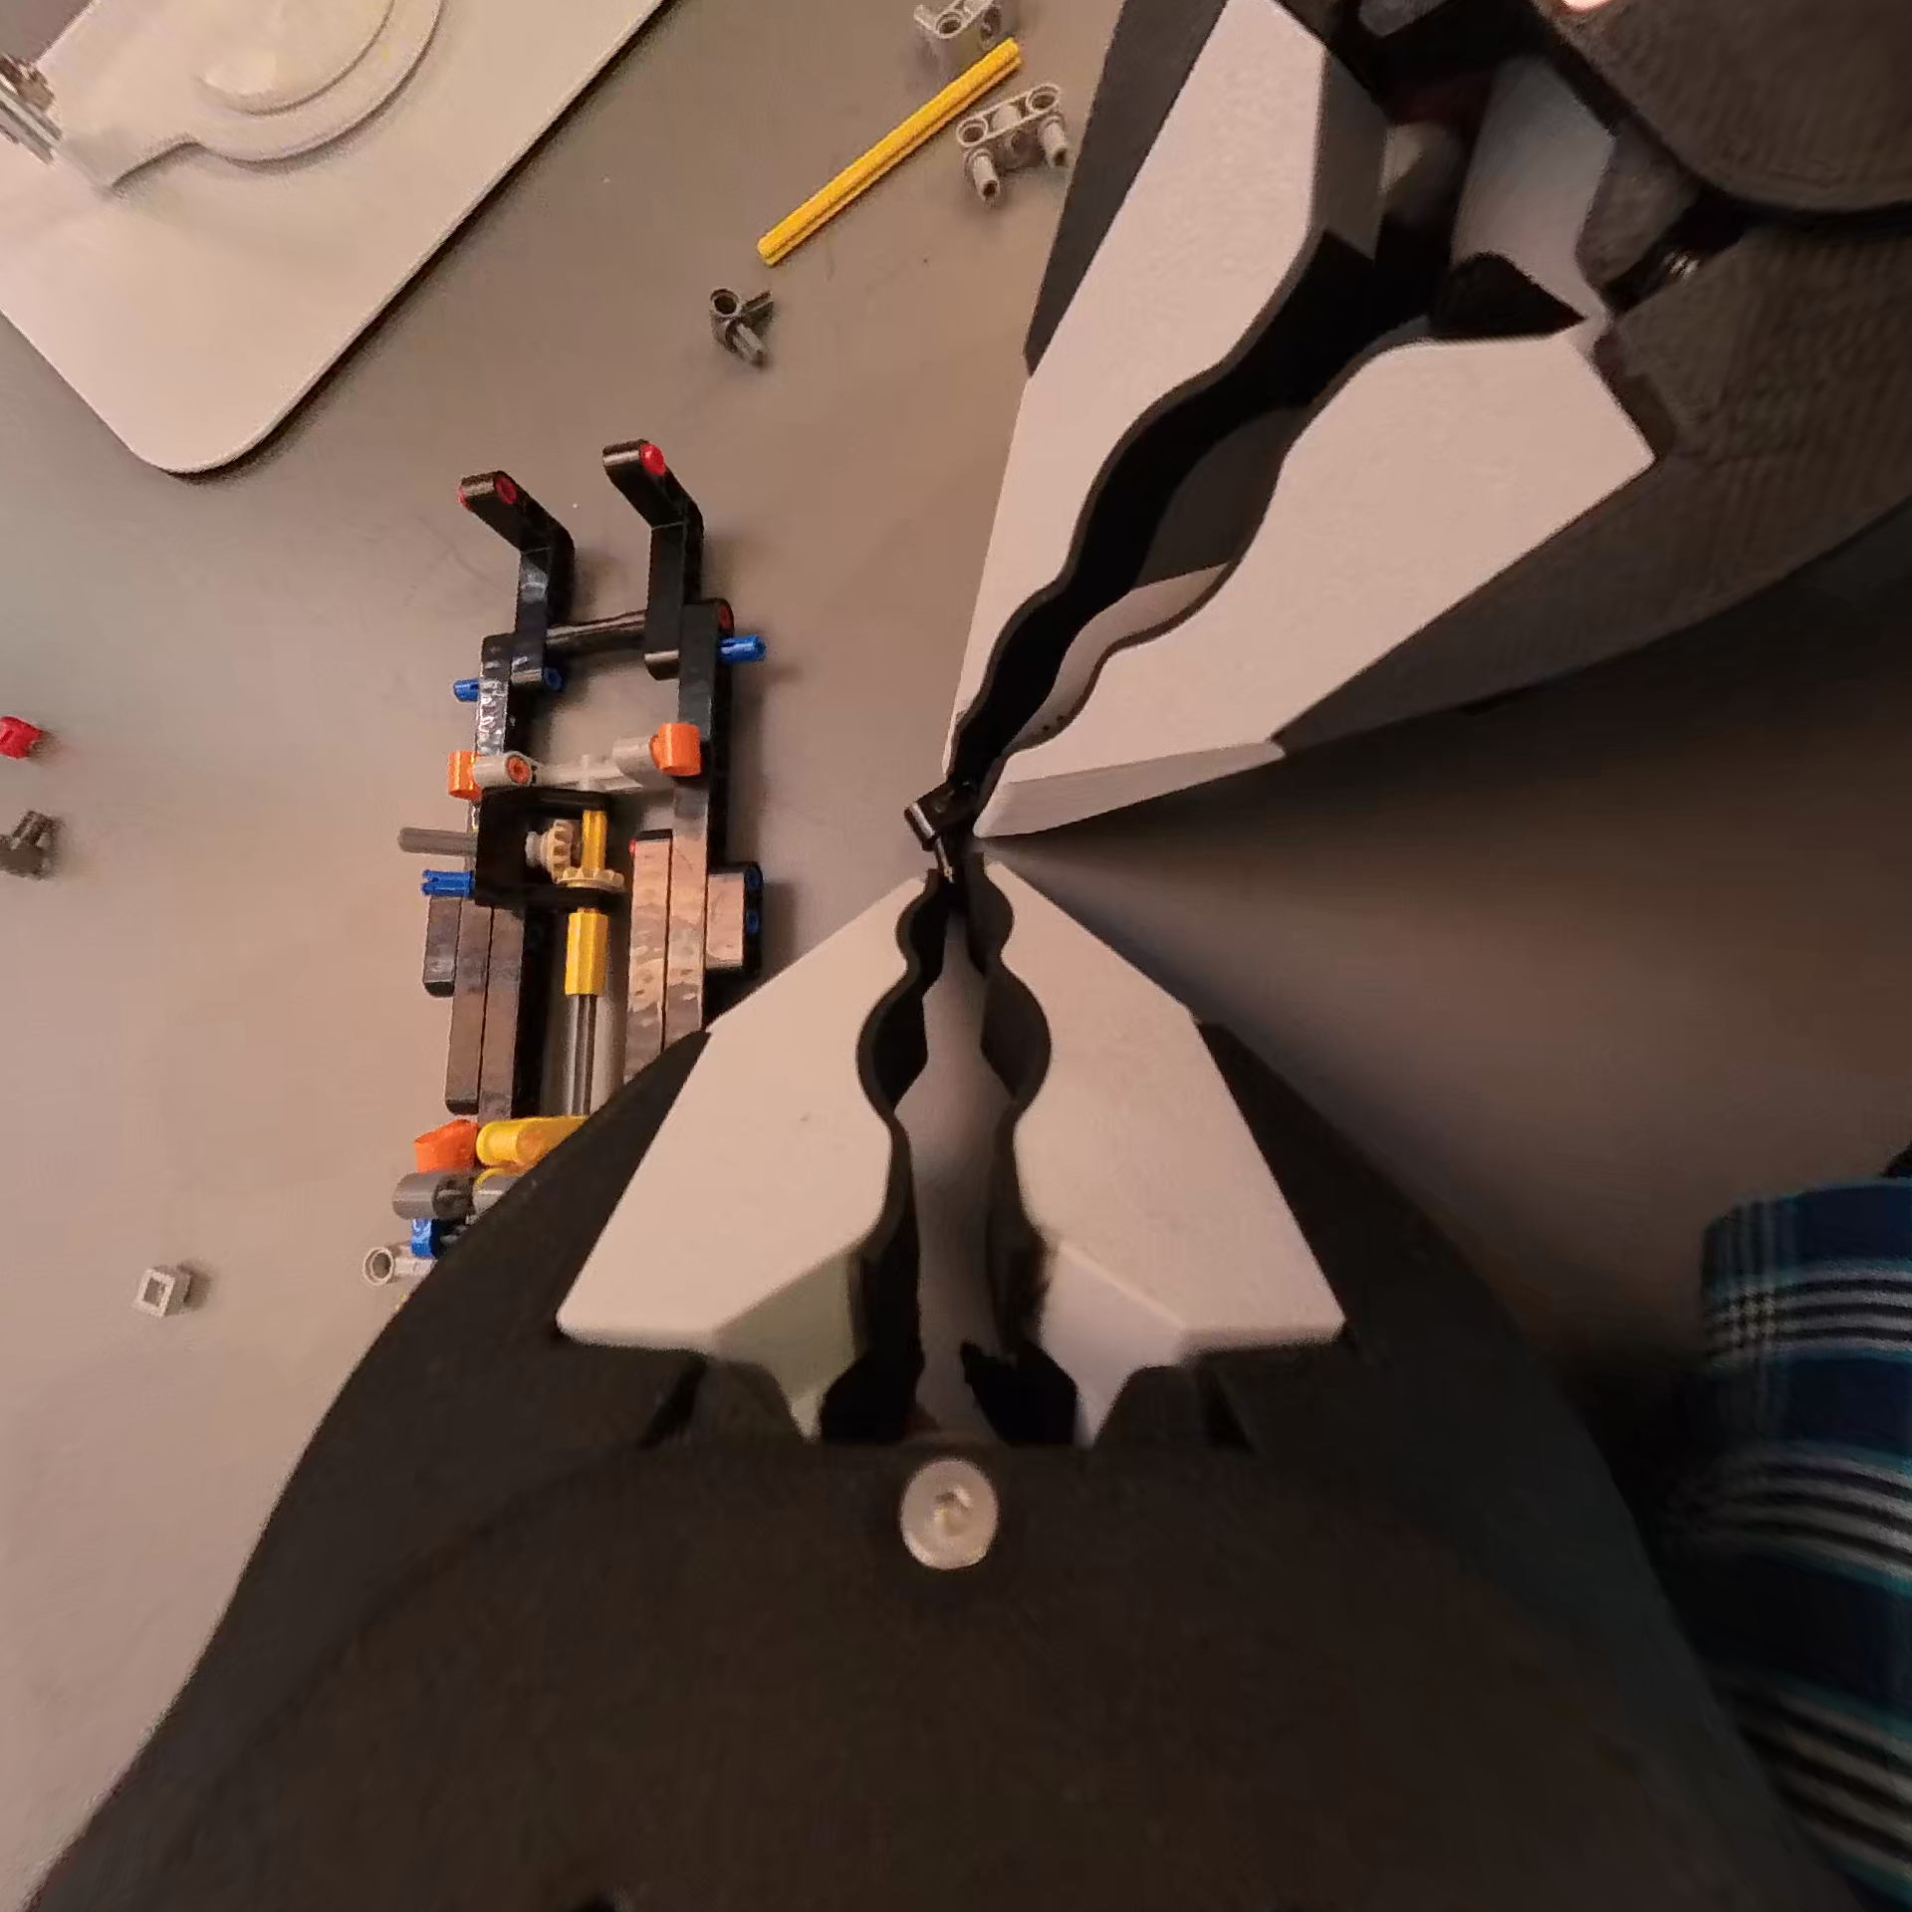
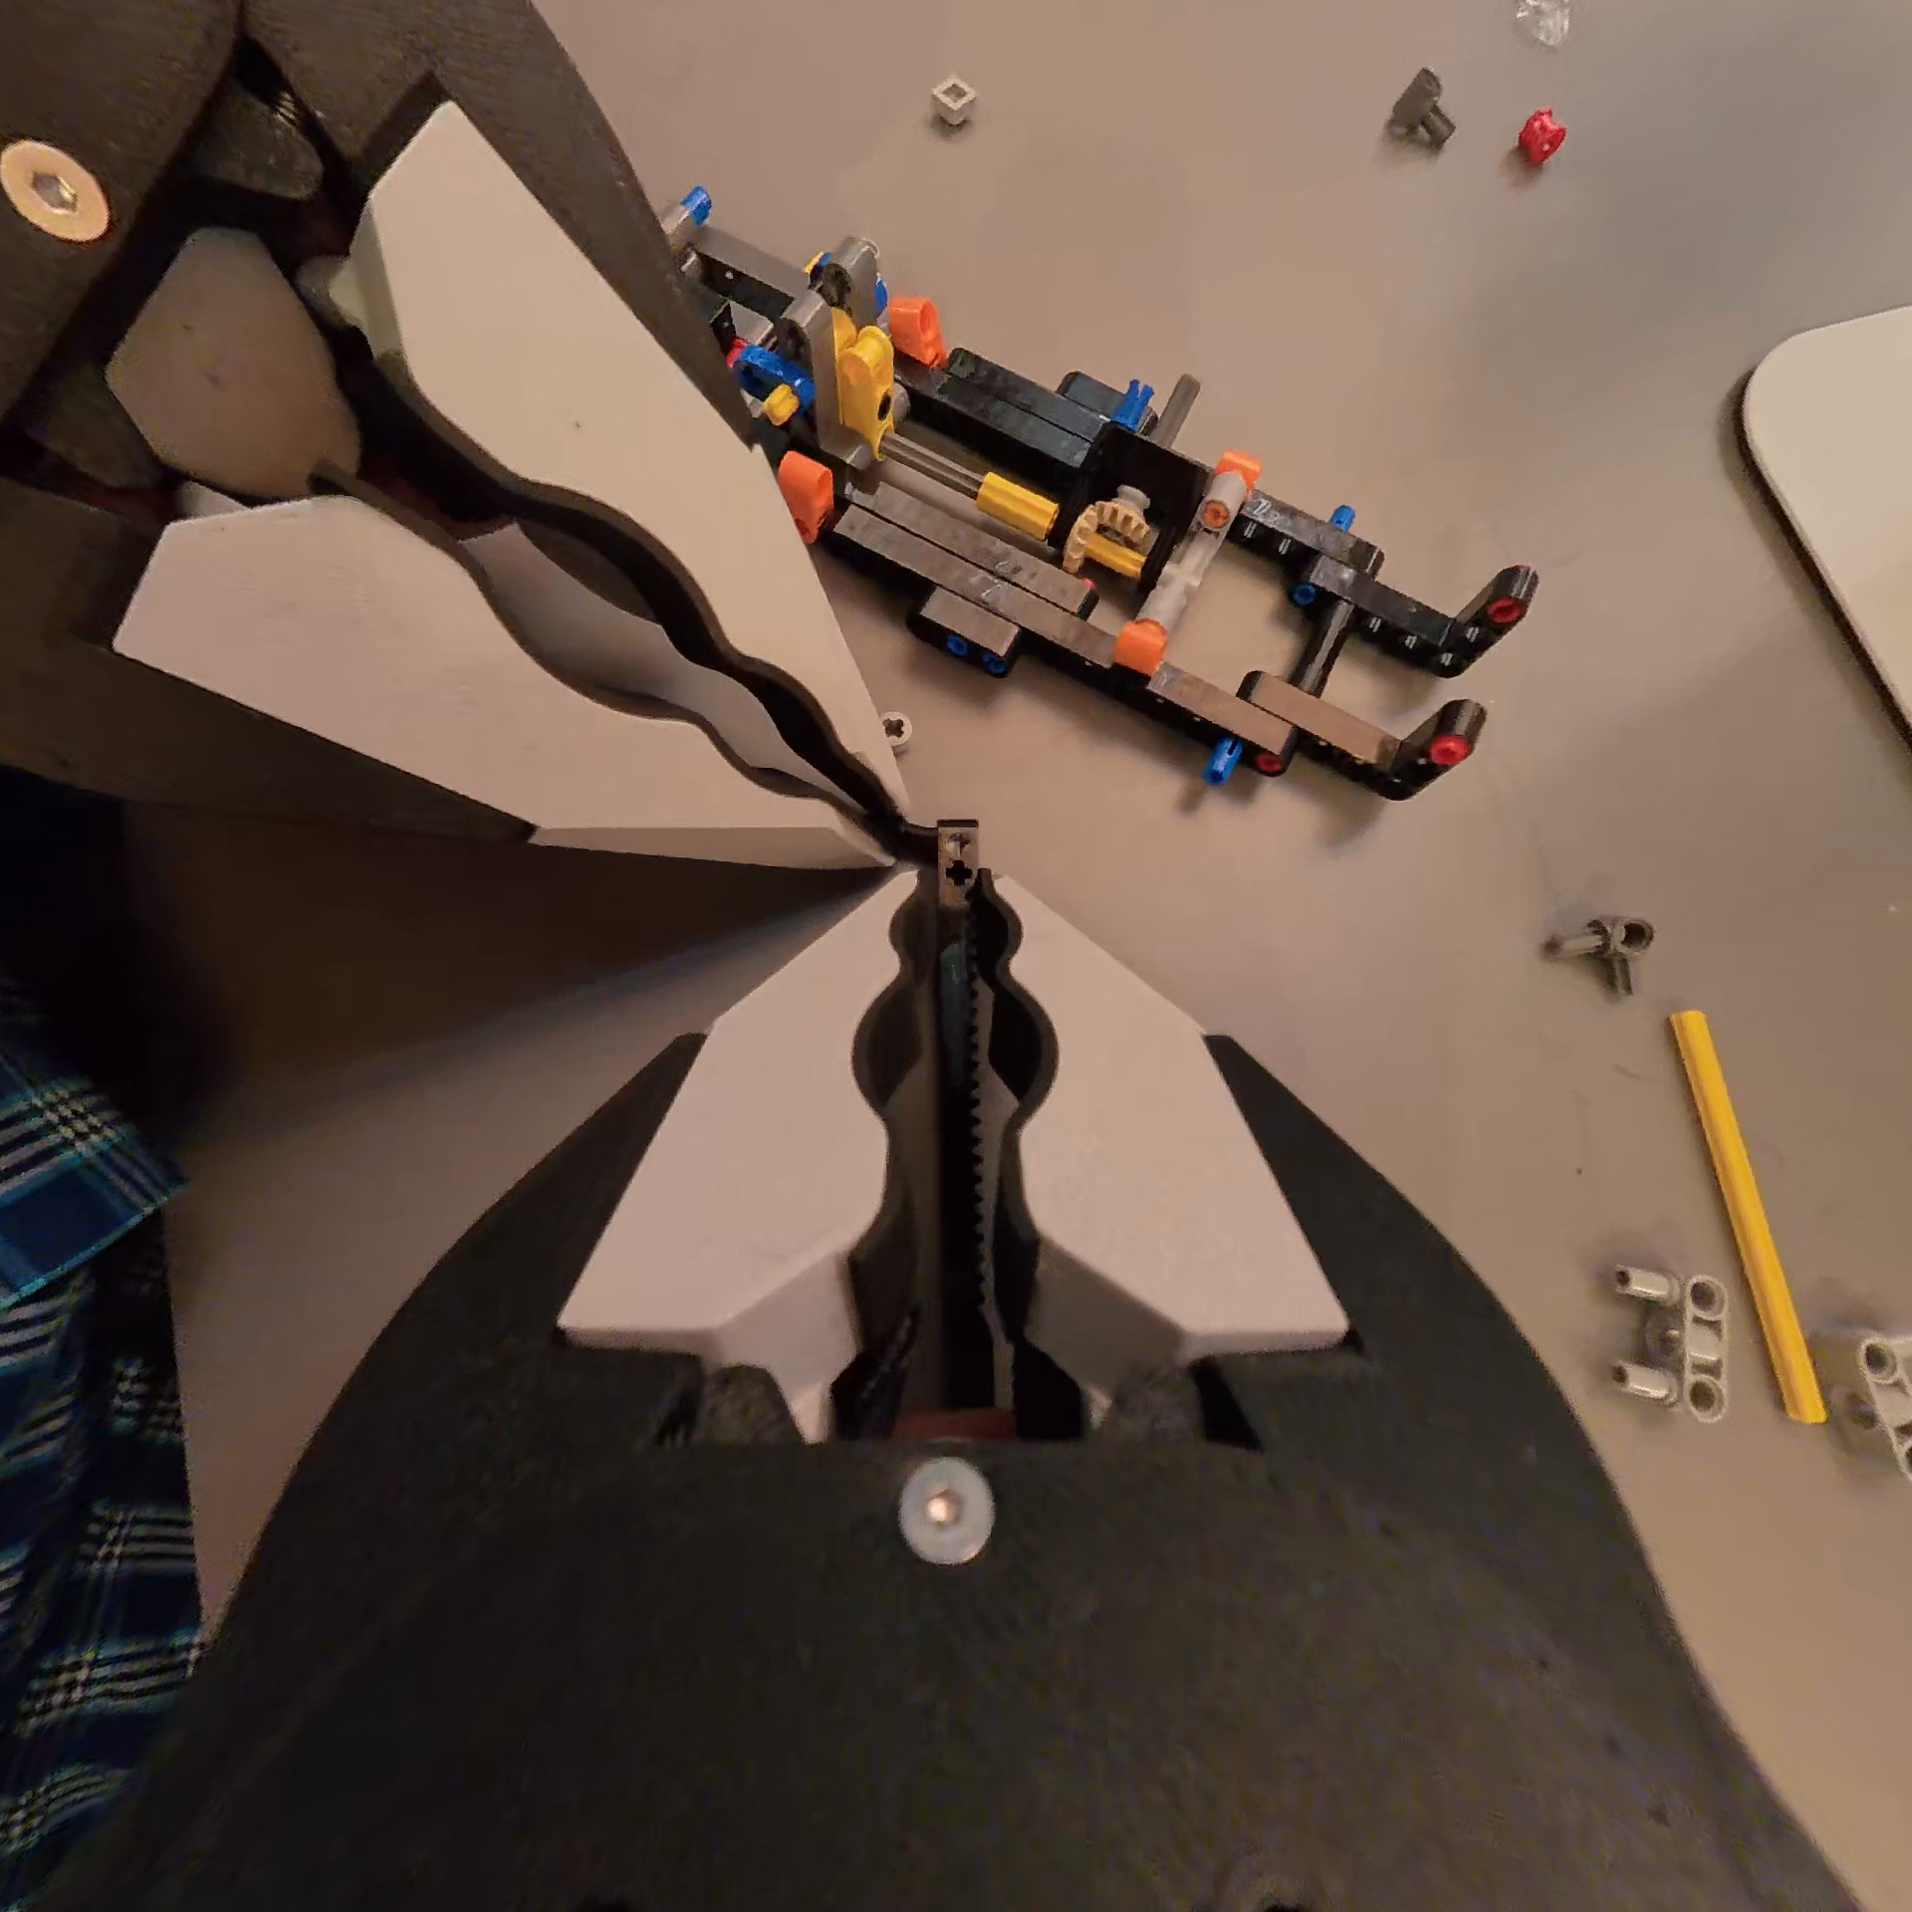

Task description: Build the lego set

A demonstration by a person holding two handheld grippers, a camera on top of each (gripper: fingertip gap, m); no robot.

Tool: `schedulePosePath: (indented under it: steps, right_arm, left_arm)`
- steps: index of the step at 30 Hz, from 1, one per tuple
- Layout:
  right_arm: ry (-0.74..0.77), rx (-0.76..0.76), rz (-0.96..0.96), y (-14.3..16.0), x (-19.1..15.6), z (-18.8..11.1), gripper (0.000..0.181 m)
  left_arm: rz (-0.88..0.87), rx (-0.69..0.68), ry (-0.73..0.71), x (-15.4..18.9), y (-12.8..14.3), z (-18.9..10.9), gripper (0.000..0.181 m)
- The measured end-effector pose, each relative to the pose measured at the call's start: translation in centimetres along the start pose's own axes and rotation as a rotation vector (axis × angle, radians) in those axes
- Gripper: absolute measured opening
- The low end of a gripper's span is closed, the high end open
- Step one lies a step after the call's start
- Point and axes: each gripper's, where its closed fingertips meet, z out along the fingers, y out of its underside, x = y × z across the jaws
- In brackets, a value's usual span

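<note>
Left wrist view: the left gripper (image 1: pixel 947 879) is pinched nearly closed, its tips meeting those of the right gripper (image 1: pixel 967 802), which comes in from ahead and to the right. A small black plastic pin (image 1: pixel 936 812) sits right where the two sets of tips meet; the left gripper seems to nip its lower end, though the contact is too small to be sure. Left of the gripper, on the grey counter (image 1: pixel 259 1035), lies the partly built black Lego Technic chassis (image 1: pixel 600 828) with orange, yellow and blue connectors. Ahead lie a long yellow plastic axle (image 1: pixel 890 150) and light grey connector pieces (image 1: pixel 1014 140).

Right wrist view: the right gripper (image 2: pixel 957 874) is clamped narrow on a long black toothed rack piece (image 2: pixel 960 1086) that runs up between its fingers, the end poking out at the tips. The left gripper (image 2: pixel 895 833) touches that end from the left. The chassis (image 2: pixel 1117 538) rests ahead and to the right, well apart.

The frame looks roughly half built. The rack is not yet fitted to it, and several loose parts wait on the counter, so plenty remains.
</note>
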Motion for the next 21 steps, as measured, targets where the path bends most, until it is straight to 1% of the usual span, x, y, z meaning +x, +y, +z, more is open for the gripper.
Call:
schedulePosePath:
  steps: [1, 11, 14, 16, 21]
  right_arm:
    - [0.013, 0.002, -0.008, 0.0, 0.01, 0.01, 0.004]
    - [0.139, 0.013, -0.092, 0.01, 0.13, -0.04, 0.004]
    - [0.107, 0.017, -0.08, -0.06, -0.08, 0.04, 0.004]
    - [0.119, 0.015, -0.091, -0.09, -0.07, 0.11, 0.004]
    - [0.067, 0.015, -0.088, -0.07, -0.16, 0.14, 0.004]
  left_arm:
    - [-0.003, 0.0, -0.005, -0.02, -0.01, 0.02, 0.001]
    - [-0.046, -0.003, -0.016, -0.03, -0.15, 0.14, 0.001]
    - [-0.058, 0.006, -0.02, -0.21, -0.21, 0.2, 0.001]
    - [-0.031, 0.008, -0.031, -0.33, -0.27, 0.27, 0.001]
    - [-0.026, 0.015, -0.026, -0.32, -0.24, 0.24, 0.001]
